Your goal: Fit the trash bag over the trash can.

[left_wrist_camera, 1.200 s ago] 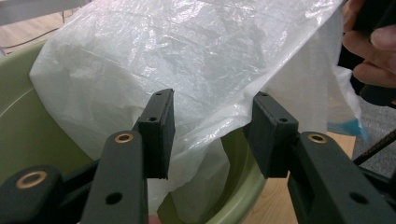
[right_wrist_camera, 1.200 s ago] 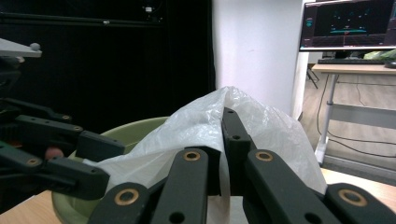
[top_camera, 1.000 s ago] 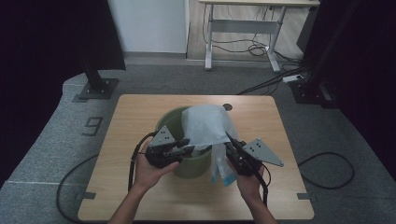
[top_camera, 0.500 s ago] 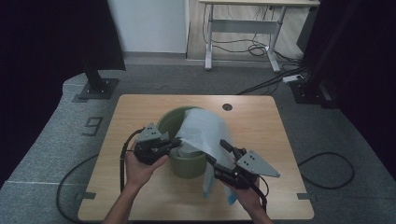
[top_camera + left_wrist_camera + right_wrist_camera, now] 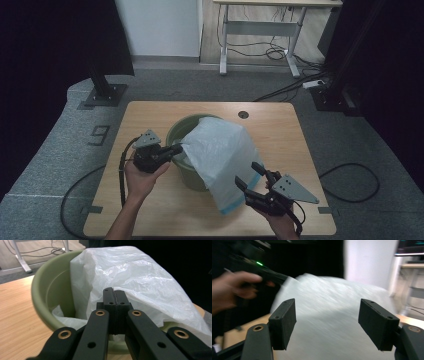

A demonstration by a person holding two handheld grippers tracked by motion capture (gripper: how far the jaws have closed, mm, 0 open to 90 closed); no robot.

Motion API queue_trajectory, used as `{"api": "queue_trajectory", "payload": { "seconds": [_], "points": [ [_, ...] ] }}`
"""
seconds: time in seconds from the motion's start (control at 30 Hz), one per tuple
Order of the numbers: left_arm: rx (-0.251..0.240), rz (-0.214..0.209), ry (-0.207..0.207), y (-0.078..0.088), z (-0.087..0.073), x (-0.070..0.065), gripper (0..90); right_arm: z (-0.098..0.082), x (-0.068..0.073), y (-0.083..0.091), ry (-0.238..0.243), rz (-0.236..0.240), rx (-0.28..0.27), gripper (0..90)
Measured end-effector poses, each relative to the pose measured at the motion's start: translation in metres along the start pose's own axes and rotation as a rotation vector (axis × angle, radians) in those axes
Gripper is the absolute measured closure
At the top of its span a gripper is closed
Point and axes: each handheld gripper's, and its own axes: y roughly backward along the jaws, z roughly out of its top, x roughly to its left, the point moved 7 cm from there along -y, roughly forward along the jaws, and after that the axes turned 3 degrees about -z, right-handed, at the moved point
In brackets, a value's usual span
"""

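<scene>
The wooden desk (image 5: 150,115) carries a round green bucket (image 5: 181,129) near its middle, and a thin, crinkled white plastic bag (image 5: 220,150) is draped over it, covering the bucket's right and near side and hanging down to the desk top, where a pale blue band runs along its lower edge. The far-left part of the bucket's mouth is uncovered. The left tool (image 5: 176,149) is at the bucket's left rim, clenched on the edge of the bag. The left gripper view brings this close: the two black jaws pressed flat together with the bag (image 5: 140,277) bunched at their tips, a fold of it lying down inside the green bucket (image 5: 47,287). The right tool (image 5: 249,175) is at the near right of the desk just beside the hanging bag, released; its jaws have just been opening and hold nothing. The right gripper view, blurred, shows them wide apart with the bag (image 5: 329,312) beyond and the other hand (image 5: 232,290) at the left.
</scene>
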Motion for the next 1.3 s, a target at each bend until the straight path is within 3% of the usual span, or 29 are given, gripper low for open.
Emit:
{"api": "queue_trajectory", "payload": {
  "seconds": [0.1,0.2,0.37,0.7,0.97,1.1,1.13,1.3],
  "points": [
    [0.002,0.012,0.008,0.001,-0.001,0.003,89.6,-0.011,-0.013,-0.002,0.008,-0.049,0.024,29.8],
    [0.001,0.026,0.015,0.003,-0.002,0.007,89.6,-0.025,-0.030,-0.007,-0.020,-0.087,0.050,29.6],
    [0.000,0.043,0.022,0.006,-0.003,0.013,89.5,-0.041,-0.046,-0.014,-0.053,-0.114,0.062,29.5],
    [-0.003,0.058,0.050,0.011,-0.007,0.025,89.4,-0.065,-0.063,-0.027,-0.091,-0.108,0.099,25.4],
    [-0.013,0.067,0.072,0.014,-0.010,0.036,89.4,-0.078,-0.067,-0.030,-0.155,-0.048,0.108,19.0],
    [-0.011,0.068,0.074,0.014,-0.010,0.037,89.4,-0.082,-0.064,-0.032,-0.155,-0.027,0.114,33.7],
    [-0.011,0.067,0.074,0.014,-0.010,0.037,89.4,-0.083,-0.062,-0.032,-0.149,-0.019,0.113,45.2],
    [-0.023,0.059,0.060,0.017,-0.008,0.035,89.2,-0.083,-0.062,-0.031,-0.133,-0.029,0.093,79.8]
  ]
}}
